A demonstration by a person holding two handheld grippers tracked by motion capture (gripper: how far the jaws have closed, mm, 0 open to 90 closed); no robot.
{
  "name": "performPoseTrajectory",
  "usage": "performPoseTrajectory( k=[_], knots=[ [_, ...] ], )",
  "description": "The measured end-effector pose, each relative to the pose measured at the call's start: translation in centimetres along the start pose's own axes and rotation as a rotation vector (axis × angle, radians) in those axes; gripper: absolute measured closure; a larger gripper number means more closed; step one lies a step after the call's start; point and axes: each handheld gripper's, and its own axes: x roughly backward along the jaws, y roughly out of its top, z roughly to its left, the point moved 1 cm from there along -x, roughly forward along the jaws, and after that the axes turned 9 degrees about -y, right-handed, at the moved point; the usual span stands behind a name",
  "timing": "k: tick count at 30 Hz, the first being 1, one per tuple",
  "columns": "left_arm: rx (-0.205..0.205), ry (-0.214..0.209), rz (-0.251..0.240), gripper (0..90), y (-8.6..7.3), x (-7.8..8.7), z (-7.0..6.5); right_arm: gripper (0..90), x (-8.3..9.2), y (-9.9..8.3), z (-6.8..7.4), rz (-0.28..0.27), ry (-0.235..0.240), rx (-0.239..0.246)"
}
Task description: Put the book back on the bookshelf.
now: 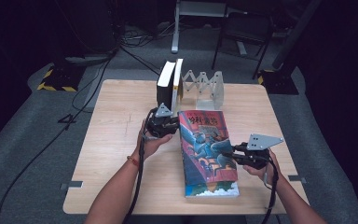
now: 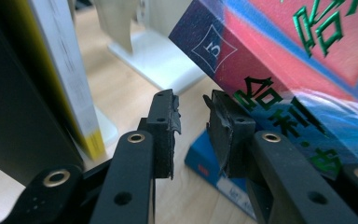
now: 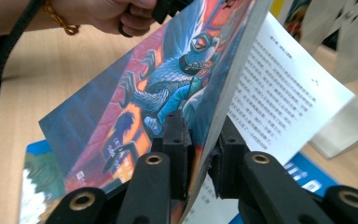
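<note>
High view: colourful paperback (image 1: 208, 154) lies on the bench (image 1: 116, 140) before two upright books (image 1: 170, 86) and an accordion bookend (image 1: 204, 86). Left gripper view: left gripper (image 2: 191, 126), jaws apart and empty, sits beside the spine; grip it squarely first. Right gripper view: right gripper (image 3: 203, 154), jaws clamped on cover and some pages; lift slowly so they don't tear.

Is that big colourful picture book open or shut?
Partly open: the right gripper pinches the colourful paperback book's lifted front cover, baring a printed page.
</note>
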Motion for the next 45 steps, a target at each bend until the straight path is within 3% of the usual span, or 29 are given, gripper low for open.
performPoseTrajectory(
  k=[4,7,15,21,24,31,38,39,45],
  knots=[
    [-0.027,-0.006,-0.059,75.2,1.7,1.5,-0.4,80.5,0.0,0.7,-0.2,-0.036,-0.045,0.041],
    [-0.044,-0.016,-0.091,75.5,2.3,2.3,-1.0,81.3,0.1,0.6,-0.2,-0.065,-0.051,0.050],
    [-0.124,-0.026,-0.113,72.6,2.4,3.4,-3.5,82.0,1.4,-0.4,1.0,-0.095,-0.084,0.105],
    [-0.146,-0.067,-0.141,72.6,2.3,4.1,-5.0,82.8,2.5,-1.3,2.1,-0.126,-0.111,0.145],
    [-0.170,-0.060,-0.141,73.9,3.1,4.1,-5.5,82.8,2.7,-1.3,2.4,-0.129,-0.121,0.170],
    [-0.196,-0.081,-0.141,75.9,4.4,4.2,-5.6,82.8,2.4,-1.4,2.1,-0.132,-0.151,0.155],
    [-0.234,-0.063,-0.158,76.7,6.3,5.3,-6.2,83.6,0.9,-0.7,1.3,-0.146,-0.239,0.135],
    [-0.235,-0.062,-0.162,76.6,6.3,5.4,-6.3,83.7,0.7,-0.7,1.2,-0.147,-0.259,0.139],
    [-0.251,-0.114,-0.186,73.0,5.5,5.9,-8.0,83.8,1.4,-1.4,1.8,-0.152,-0.255,0.163]
  ],
)
